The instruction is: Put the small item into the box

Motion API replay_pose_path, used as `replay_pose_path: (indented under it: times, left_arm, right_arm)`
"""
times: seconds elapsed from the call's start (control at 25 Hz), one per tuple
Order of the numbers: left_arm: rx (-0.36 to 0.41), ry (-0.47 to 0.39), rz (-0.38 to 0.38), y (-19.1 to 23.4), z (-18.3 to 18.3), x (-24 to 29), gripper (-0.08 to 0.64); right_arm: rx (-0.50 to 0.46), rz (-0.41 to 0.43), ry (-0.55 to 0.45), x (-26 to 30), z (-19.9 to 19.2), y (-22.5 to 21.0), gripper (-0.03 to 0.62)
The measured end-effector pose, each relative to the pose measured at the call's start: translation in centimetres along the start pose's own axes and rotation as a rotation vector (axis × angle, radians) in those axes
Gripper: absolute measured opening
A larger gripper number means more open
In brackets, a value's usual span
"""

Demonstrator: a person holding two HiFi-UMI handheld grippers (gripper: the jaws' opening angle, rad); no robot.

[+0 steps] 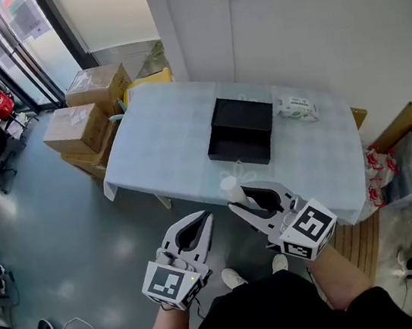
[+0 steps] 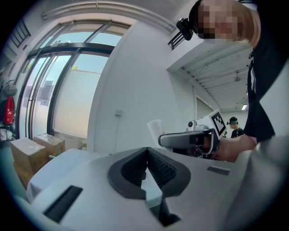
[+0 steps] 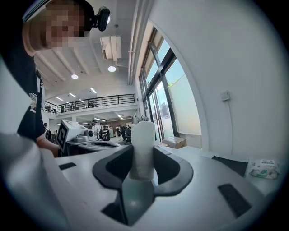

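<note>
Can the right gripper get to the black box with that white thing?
Probably yes: the right gripper, clamped on the white tube, hangs just short of the open black box, and nothing seems to stand between them.

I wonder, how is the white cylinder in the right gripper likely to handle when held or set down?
The white cylinder looks matte, so it probably grips well in the right gripper. It stands straight past the jaws, so it is likely stiff. Tall and narrow, it may tip and roll if stood in the black box.
</note>
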State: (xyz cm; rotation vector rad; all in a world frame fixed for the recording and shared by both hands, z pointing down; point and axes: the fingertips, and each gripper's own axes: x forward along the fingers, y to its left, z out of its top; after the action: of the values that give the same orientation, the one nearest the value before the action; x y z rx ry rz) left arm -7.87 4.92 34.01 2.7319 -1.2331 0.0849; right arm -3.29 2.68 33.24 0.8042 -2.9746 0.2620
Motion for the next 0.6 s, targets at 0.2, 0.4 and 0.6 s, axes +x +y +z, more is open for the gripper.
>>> replay_pose_path:
  times: [0.2,0.4,0.6]
  left_arm:
    - [-0.002,0.008,-0.004,2.4,-0.7,-1.4,-0.002]
    - [-0.020,0.009,-0.001,3.8,-1.2,-2.1,-0.002]
    - [-0.027,0.033,0.023,5.1,-1.7,-0.9,-0.002]
  right_arm:
    - [0.008,0.001,0.005,2.8,-0.7,1.0,0.143]
    - [0.012,0.008,0.025,4.6,-1.2,1.5,0.143]
    - [0.018,0.008,0.044,5.4,-1.5,-0.2,0.143]
